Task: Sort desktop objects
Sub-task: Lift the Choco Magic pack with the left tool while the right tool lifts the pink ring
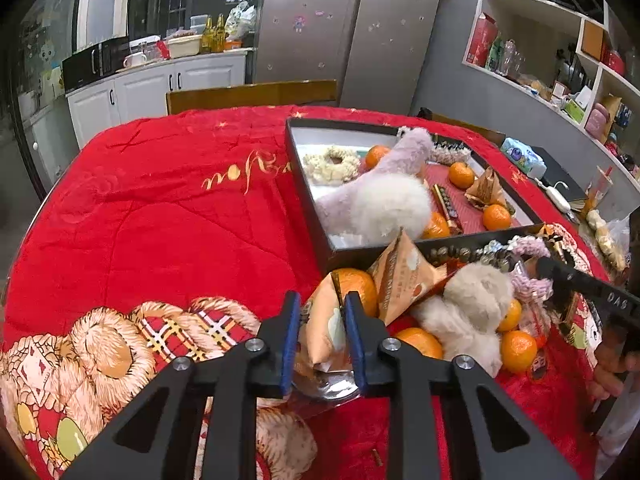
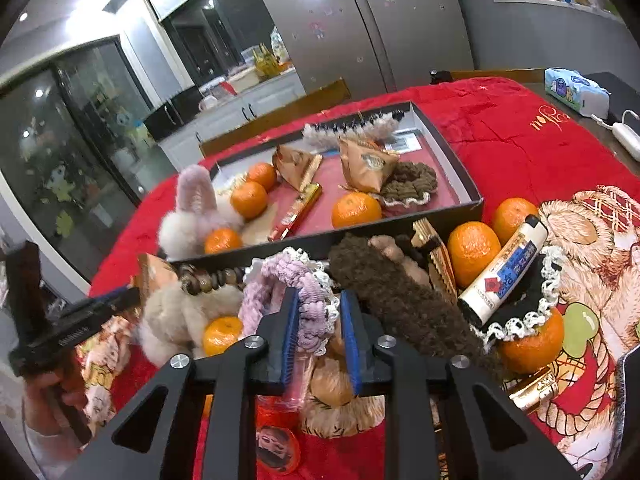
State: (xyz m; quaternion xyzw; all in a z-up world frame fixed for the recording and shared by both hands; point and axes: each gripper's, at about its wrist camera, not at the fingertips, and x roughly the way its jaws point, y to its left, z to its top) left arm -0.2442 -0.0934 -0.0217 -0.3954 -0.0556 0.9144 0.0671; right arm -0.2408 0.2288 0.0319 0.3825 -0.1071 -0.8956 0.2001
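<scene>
Left gripper [image 1: 320, 312]: fingers spread around an orange snack packet [image 1: 324, 320], one on each side. Contact with the packet cannot be confirmed, so a firm pinch is not established.
Right gripper [image 2: 319, 312]: fingers spread around a lilac knitted scrunchie [image 2: 280, 280] lying on top of the pile. Whether the pads press it cannot be told.
Pile location: unsorted objects lie on the red cloth [image 1: 160, 208] of the bench, just in front of the box's near wall.
Risk, packet: the wrapper is slick and crumpled. A shallow grip may slip, or drag the tangerine [image 1: 358, 286] touching it.
Risk, scrunchie: it is soft and tangled with a lace-edged band [image 2: 320, 276] and a bead string [image 2: 208, 280]. Lifting may pull these neighbours along.
Risk, rolling: loose tangerines rest against the beige plush [image 1: 472, 304]. A disturbed pile may send them across the cloth.
Risk, collision: both grippers work the same small pile and may knock each other.
Box [image 1: 316, 216]: black, open, already holding tangerines, packets and a pink plush toy [image 1: 384, 184]. Its near wall may catch a low carry.
</scene>
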